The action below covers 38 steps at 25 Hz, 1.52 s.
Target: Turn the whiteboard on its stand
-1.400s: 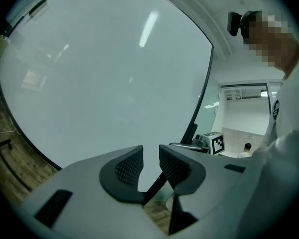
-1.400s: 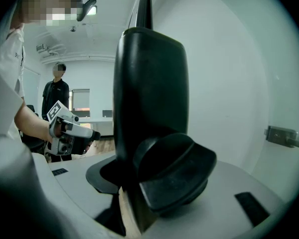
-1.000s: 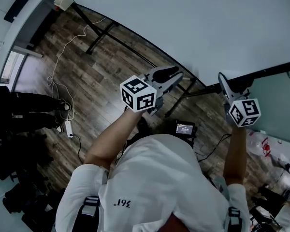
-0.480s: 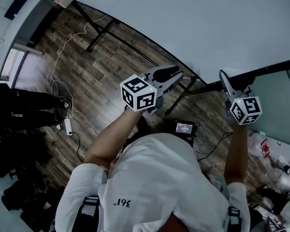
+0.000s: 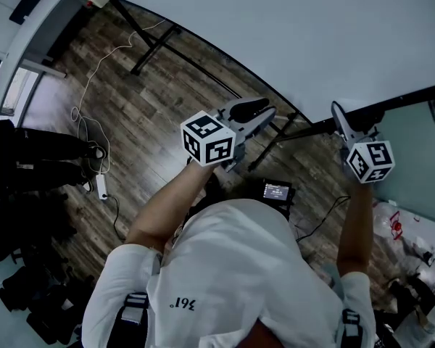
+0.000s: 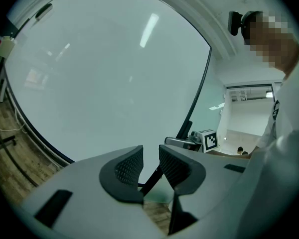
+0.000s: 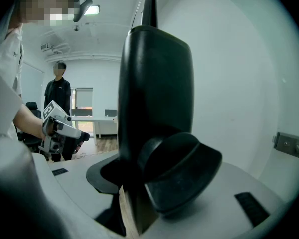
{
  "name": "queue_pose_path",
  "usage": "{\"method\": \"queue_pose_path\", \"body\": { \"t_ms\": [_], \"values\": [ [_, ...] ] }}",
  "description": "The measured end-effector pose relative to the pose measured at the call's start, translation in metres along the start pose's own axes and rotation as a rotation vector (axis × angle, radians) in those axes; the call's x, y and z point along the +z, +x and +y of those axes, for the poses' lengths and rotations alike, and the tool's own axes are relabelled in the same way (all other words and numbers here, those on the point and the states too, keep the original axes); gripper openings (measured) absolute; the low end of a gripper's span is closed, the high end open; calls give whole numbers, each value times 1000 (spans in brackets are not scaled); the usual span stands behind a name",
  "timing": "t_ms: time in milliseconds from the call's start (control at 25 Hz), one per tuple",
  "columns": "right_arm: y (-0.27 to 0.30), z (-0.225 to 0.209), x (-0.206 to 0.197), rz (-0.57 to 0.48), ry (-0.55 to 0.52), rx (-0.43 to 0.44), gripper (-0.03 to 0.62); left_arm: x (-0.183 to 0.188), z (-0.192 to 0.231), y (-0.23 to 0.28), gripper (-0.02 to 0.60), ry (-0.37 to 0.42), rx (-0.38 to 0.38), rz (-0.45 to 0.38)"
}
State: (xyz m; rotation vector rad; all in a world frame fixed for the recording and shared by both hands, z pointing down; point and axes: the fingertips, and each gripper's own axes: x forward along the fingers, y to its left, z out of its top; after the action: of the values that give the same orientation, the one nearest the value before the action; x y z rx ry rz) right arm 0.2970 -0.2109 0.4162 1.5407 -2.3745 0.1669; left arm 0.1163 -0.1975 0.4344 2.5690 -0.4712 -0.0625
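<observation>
I am in an office or meeting room. A large white whiteboard (image 5: 312, 35) in a thin black frame stands on a black metal stand (image 5: 156, 46) over a dark wood-plank floor (image 5: 130, 122), where a thin white cable (image 5: 94, 78) trails to a white power strip (image 5: 102, 187). The walls are a plain pale blue-green (image 5: 420, 151). Farther off I see a row of white desks (image 7: 92, 119), a long ceiling light (image 7: 89, 9) and a person in dark clothes (image 7: 60, 91) standing by them.
</observation>
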Motion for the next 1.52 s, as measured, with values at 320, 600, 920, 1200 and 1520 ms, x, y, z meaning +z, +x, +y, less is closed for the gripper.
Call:
{"method": "queue_pose_path", "body": {
  "t_ms": [320, 600, 920, 1200, 1520],
  "values": [
    [4, -1, 0, 0, 4, -1, 219, 0, -1, -3, 91, 3, 4, -2],
    [11, -1, 2, 1, 8, -3, 221, -2, -2, -6, 90, -4, 12, -2],
    [18, -1, 2, 2, 10, -6, 222, -5, -2, -8, 91, -11, 17, -3],
    [18, -1, -1, 0, 14, -11, 225, -6, 1, -7, 90, -13, 16, -7],
    [18, -1, -2, 0, 10, -24, 227, -3, 2, -2, 90, -16, 5, -13]
  ]
}}
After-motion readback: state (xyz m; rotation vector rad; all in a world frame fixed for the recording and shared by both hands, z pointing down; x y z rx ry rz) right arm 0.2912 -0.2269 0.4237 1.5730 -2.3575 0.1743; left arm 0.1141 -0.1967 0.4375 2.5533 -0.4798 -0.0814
